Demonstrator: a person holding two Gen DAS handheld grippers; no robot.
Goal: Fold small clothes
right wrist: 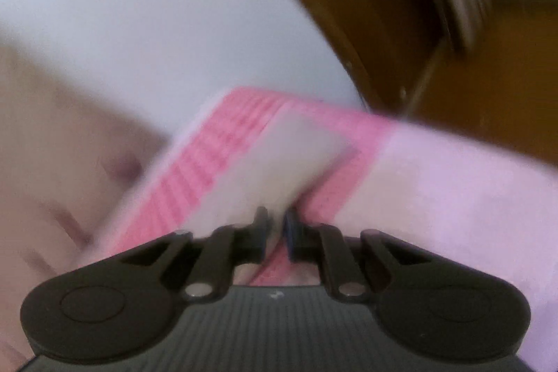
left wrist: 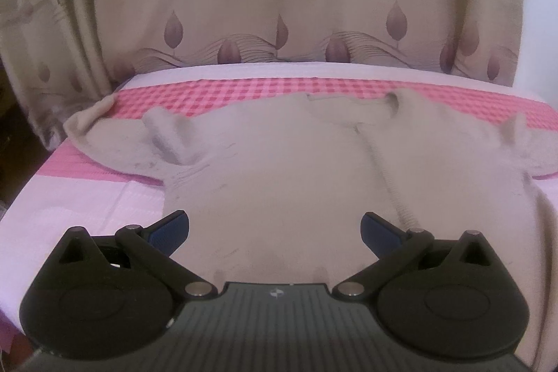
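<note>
Pink checked bed [left wrist: 90, 194], beige shirt [left wrist: 286, 169] spread flat. Your left hand-held gripper [left wrist: 274, 232] wide open, empty; right hand-held gripper [right wrist: 277, 232] pinches shirt edge (blurry). Next: fold side over.

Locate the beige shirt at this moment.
In the left wrist view, the beige shirt lies spread on the pink checked cloth, directly ahead of the open left claw.
</note>
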